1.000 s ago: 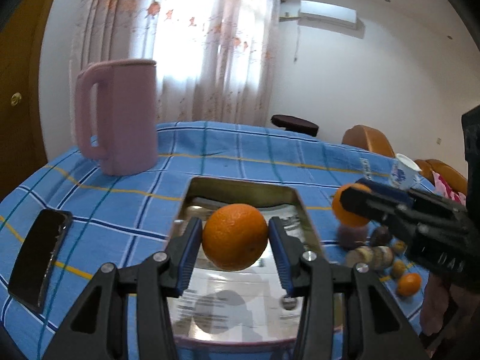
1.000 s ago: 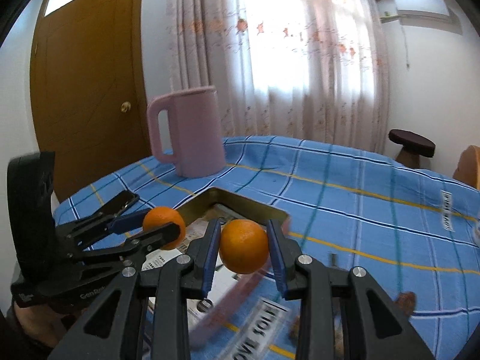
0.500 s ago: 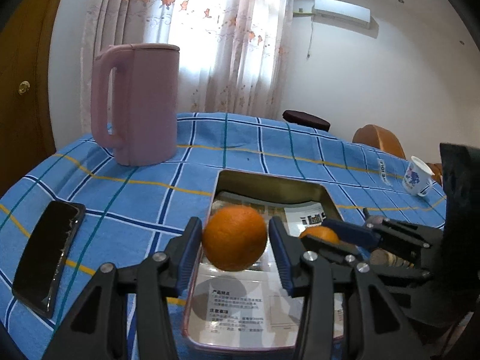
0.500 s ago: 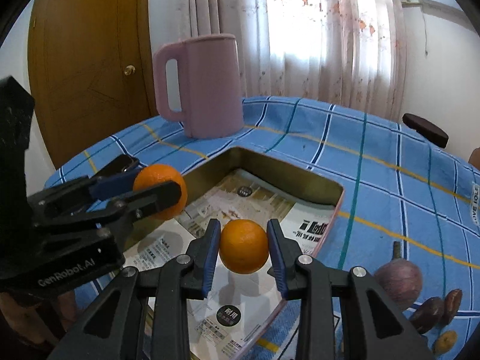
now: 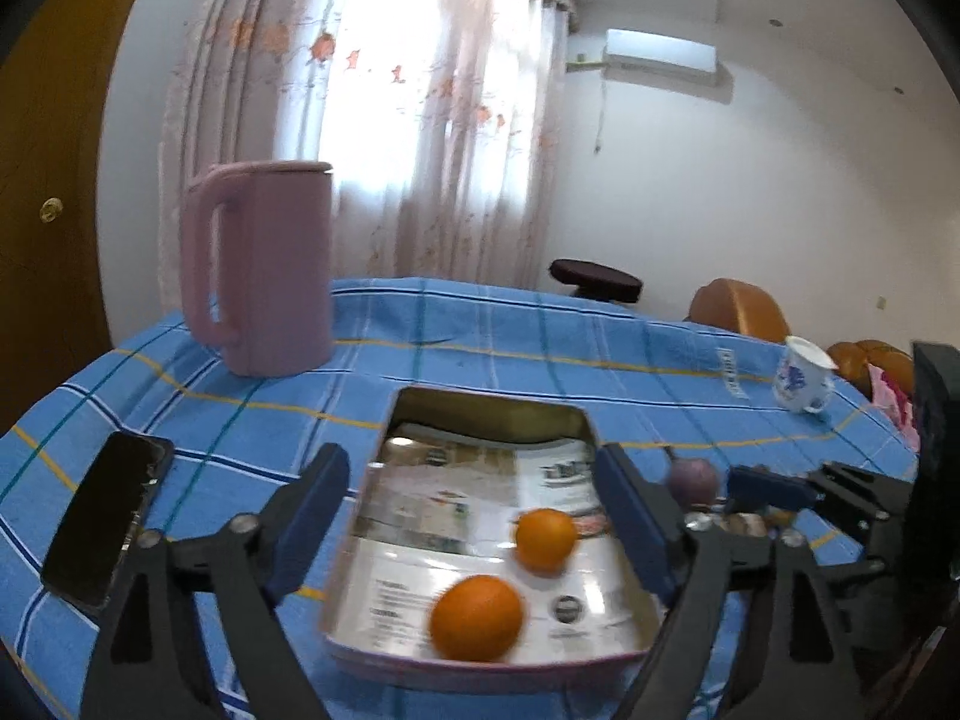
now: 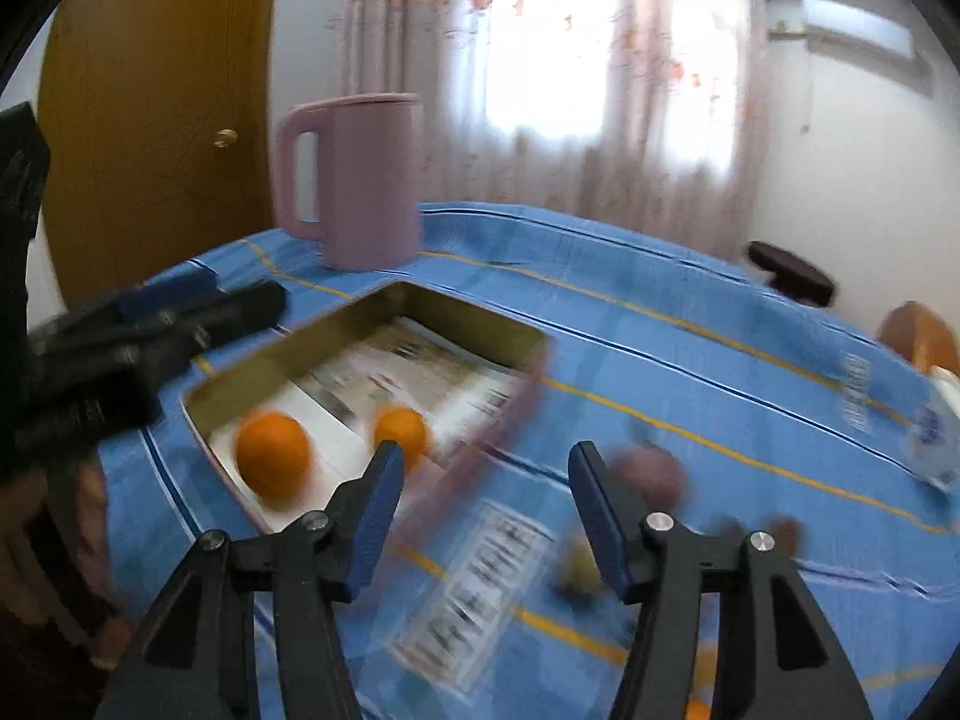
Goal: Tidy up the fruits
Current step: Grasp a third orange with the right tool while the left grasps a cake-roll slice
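Now both grippers are spread wide and hold nothing. Two oranges lie in the paper-lined tray (image 5: 492, 405): the large orange (image 5: 477, 618) at lower centre of the left wrist view, near the tray's front rim, and the small orange (image 5: 545, 539) just behind it to the right, the two close but seemingly apart. Seen from the left gripper (image 5: 474, 504), both sit ahead of and below its open jaws.

My guess is the next fruit is the purple fruit (image 6: 651, 471), which lies on the blue cloth (image 6: 690, 372) outside the tray. In the right wrist view it sits just right of centre, touching the picture edge of the right gripper (image 6: 486, 495) at its right fingertip, so it lies slightly right of the jaw gap. The right hand looks nearer. Being roundish, it shows no long axis to line up with. Smaller blurred fruits lie lower right, hard to tell apart.
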A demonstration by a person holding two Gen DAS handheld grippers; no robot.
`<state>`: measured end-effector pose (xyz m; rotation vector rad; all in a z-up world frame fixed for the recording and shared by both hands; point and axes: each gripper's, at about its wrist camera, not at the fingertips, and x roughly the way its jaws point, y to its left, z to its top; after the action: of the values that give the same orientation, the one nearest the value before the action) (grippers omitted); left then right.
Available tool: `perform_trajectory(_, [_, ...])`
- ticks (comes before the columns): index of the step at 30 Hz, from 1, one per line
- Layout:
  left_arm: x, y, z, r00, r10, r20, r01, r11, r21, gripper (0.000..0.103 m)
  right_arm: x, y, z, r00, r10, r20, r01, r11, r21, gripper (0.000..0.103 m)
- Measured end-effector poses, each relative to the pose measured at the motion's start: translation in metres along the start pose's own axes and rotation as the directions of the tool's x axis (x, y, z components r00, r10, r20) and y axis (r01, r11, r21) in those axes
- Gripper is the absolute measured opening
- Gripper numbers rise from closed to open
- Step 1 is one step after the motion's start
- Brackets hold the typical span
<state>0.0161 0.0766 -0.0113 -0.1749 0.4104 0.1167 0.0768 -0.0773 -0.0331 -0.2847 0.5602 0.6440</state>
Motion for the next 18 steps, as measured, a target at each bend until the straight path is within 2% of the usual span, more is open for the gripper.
perform_trajectory(7, [0.002, -0.052, -0.011, 0.993, -0.108, -0.044, 0.111, 0.991, 0.070, 0.088, -0.040, -0.056, -0.060, 0.990, -0.115, -0.080, 0.125, 0.984, 0.131, 0.059])
perform_trajectory(11, [0.006, -0.077, -0.019, 0.988, -0.135, -0.081, 0.144, 0.983, 0.115, 0.088, -0.039, -0.065, -0.079, 0.985, -0.113, -0.128, 0.132, 0.979, 0.153, 0.059])
perform_trajectory(16, [0.017, -0.095, -0.026, 0.983, -0.141, -0.118, 0.158, 0.977, 0.142, 0.088, -0.030, -0.069, -0.084, 0.983, -0.096, -0.160, 0.121, 0.980, 0.158, 0.059])
perform_trajectory(18, [0.021, -0.101, -0.028, 0.980, -0.150, -0.133, 0.169, 0.974, 0.150, 0.088, -0.028, -0.068, -0.083, 0.985, -0.081, -0.152, 0.106, 0.981, 0.162, 0.047])
